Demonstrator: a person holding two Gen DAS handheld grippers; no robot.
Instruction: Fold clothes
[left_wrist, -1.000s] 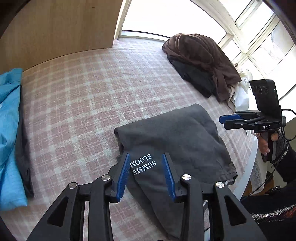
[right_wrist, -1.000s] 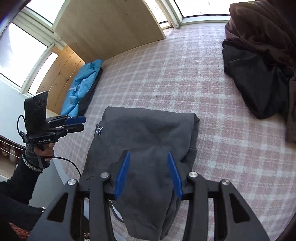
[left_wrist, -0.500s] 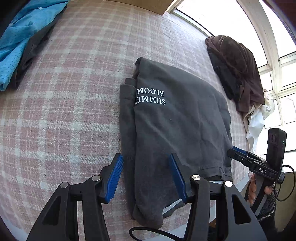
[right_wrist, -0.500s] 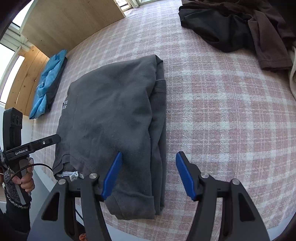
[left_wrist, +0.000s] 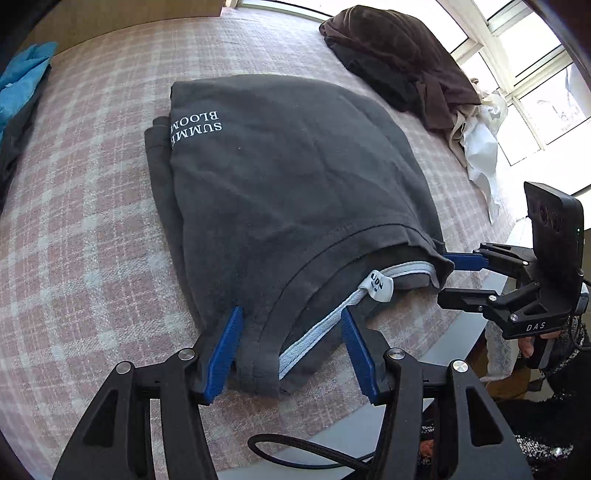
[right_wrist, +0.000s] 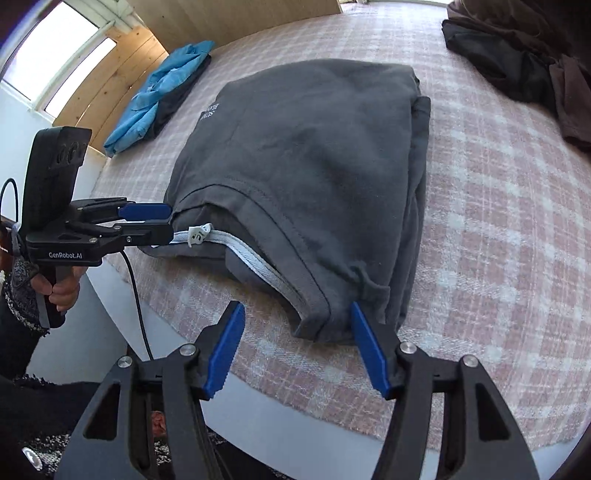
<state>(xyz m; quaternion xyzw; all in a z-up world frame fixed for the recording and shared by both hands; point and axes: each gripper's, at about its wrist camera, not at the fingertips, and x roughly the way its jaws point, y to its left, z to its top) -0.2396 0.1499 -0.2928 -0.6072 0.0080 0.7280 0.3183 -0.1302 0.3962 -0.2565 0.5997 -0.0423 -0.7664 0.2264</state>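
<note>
Two blue-padded fingers of our left gripper (left_wrist: 291, 347) frame the near corner of the folded dark grey T-shirt (left_wrist: 288, 177) in the left wrist view. Its jaws are opening, and the hem corner lies between them: the cloth brushes the left pad, while the right pad stands clear, just beside the white neck tape (left_wrist: 314, 332). Beyond the fingertips the shirt spreads away over the pink checked bedcover (left_wrist: 74, 258), its white lettering (left_wrist: 195, 129) far from the pads. To the right of the fingers, our right gripper (left_wrist: 461, 277) meets the shirt's other near corner. Further beyond lies a brown and black clothes heap (left_wrist: 399, 62).

From the right wrist view, our right gripper (right_wrist: 299, 347) stands about half open with the shirt's (right_wrist: 314, 155) near corner between its fingers; the cloth lies close against the right pad, with bare bedcover (right_wrist: 498, 258) beside the left pad. We cannot tell whether it touches. Left of the fingers, our left gripper (right_wrist: 155, 221) reaches the opposite corner, by the neck label (right_wrist: 197, 234). Far beyond it lies a folded blue garment (right_wrist: 162, 92).
</note>
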